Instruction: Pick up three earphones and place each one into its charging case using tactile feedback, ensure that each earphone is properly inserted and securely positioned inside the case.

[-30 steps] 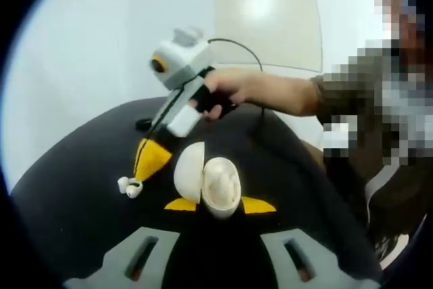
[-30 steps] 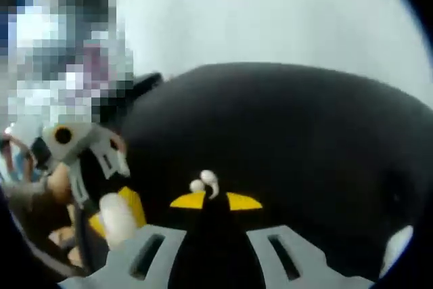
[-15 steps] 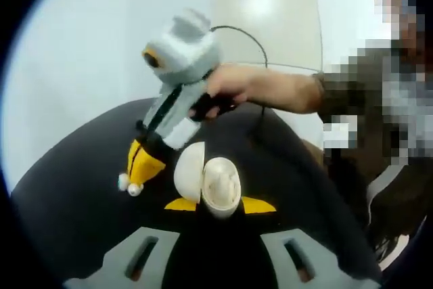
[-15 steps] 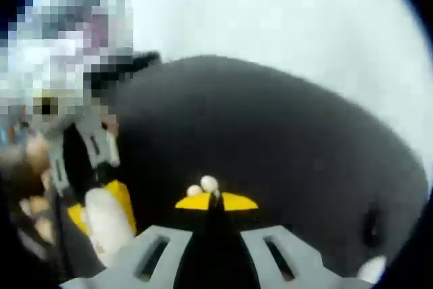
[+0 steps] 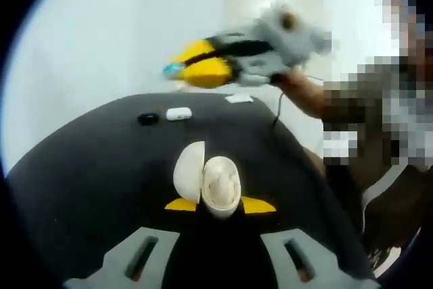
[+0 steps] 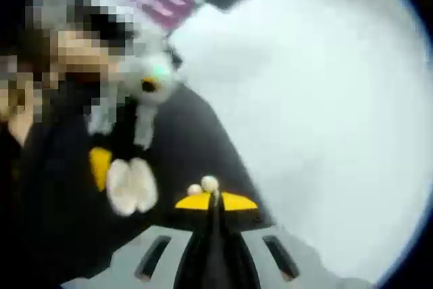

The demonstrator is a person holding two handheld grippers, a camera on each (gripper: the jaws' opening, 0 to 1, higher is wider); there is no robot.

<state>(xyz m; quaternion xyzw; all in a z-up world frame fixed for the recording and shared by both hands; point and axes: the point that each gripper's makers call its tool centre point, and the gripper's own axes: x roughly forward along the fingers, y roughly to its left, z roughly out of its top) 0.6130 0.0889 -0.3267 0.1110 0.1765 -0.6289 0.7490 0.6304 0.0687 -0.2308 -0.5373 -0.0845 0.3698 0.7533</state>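
Landmark: the open white egg-shaped plastic charging case (image 5: 210, 184), lid hinged up on its left side, standing on the round black-covered table (image 5: 81, 187). Left gripper (image 5: 220, 206) has its yellow-tipped jaws closed in against the base of that case, one tip on either side, gripping it. Beyond the case, near the table's far edge, lie a small closed white case (image 5: 178, 114) and, just beside it, a small black item (image 5: 147, 119), too small to identify; a flat white piece (image 5: 239, 99) sits further along the same edge. Above and behind the case, off the table, the right gripper (image 5: 177, 70) hangs in the air, blurred, held by a hand (image 5: 292, 84). In the right gripper view that gripper (image 6: 216, 202) has its yellow tips pressed together on a small white glossy earphone (image 6: 203, 185), lifted clear of the table. The open case appears there at lower left (image 6: 132, 185), well apart from the earphone.
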